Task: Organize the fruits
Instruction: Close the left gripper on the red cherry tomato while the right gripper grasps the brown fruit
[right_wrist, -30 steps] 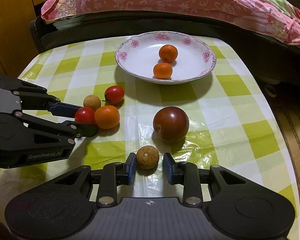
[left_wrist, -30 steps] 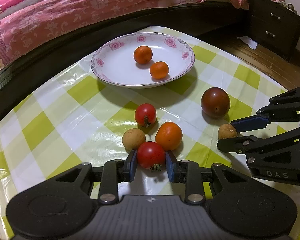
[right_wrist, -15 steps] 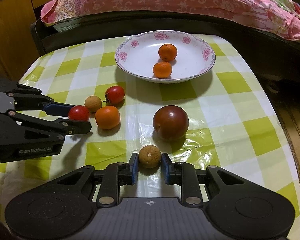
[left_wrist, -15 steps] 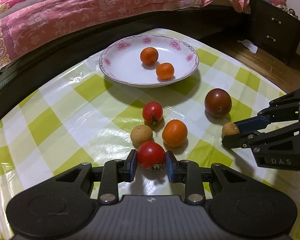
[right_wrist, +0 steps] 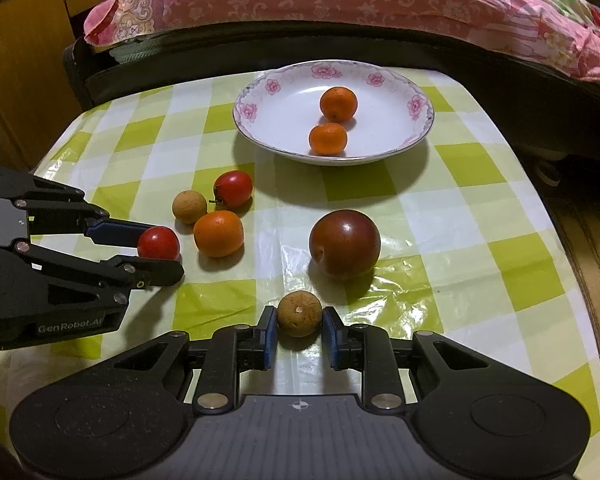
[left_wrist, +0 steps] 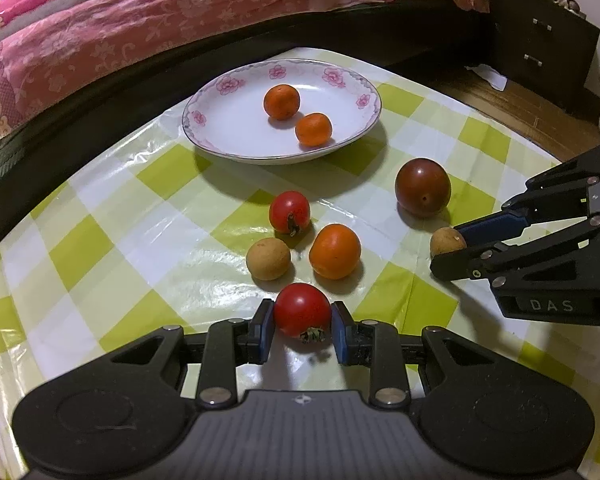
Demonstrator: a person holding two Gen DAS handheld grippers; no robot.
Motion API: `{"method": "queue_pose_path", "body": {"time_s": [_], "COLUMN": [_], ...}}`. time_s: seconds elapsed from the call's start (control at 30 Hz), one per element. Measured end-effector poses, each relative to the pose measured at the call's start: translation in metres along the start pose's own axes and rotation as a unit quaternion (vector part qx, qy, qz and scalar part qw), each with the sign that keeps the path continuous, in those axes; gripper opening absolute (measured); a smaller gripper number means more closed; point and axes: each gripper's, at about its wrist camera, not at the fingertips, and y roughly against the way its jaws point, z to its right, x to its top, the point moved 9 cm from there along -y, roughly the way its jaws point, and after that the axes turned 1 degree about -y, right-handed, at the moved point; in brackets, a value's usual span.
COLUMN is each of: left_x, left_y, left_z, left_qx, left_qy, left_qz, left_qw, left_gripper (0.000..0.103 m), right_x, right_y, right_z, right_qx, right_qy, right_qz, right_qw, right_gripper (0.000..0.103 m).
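My left gripper (left_wrist: 302, 326) is shut on a red tomato (left_wrist: 302, 313), lifted a little above the cloth; it also shows in the right wrist view (right_wrist: 159, 243). My right gripper (right_wrist: 299, 330) is shut on a small brown longan (right_wrist: 299, 314), also seen in the left wrist view (left_wrist: 446, 241). A white flowered plate (left_wrist: 228, 120) at the back holds two small oranges (left_wrist: 281, 101) (left_wrist: 313, 129). On the cloth lie another red tomato (left_wrist: 289, 212), a brown longan (left_wrist: 268, 259), an orange fruit (left_wrist: 334, 251) and a dark red plum (left_wrist: 422, 187).
The table has a green-and-white checked plastic cloth (left_wrist: 100, 240). A bed with a pink cover (left_wrist: 120, 32) runs along the far side. A dark drawer cabinet (left_wrist: 548, 48) stands at the back right. The table edge drops to a wooden floor (right_wrist: 596, 240) on the right.
Both grippers have risen and drawn back a little with their fruit. The right gripper's jaws closed onto the longan. The left tomato has moved away from the cluster.
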Motion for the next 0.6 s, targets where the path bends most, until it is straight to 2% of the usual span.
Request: {"method": "queue_pose_path", "body": {"time_s": [0.6], "left_x": [0.0026], "left_y": [0.0048], "left_z": [-0.0009], "left_qx": [0.003], "left_qy": [0.006], "left_qz": [0.001], "left_qw": [1.0000], "left_gripper": [0.037], "right_x": [0.0083], "right_y": [-0.0009], "right_z": [-0.0082], "right_qx": [0.001], "right_qy": [0.006], "right_qz": [0.006], "right_qw": [1.000], "right_gripper": [0.021]}}
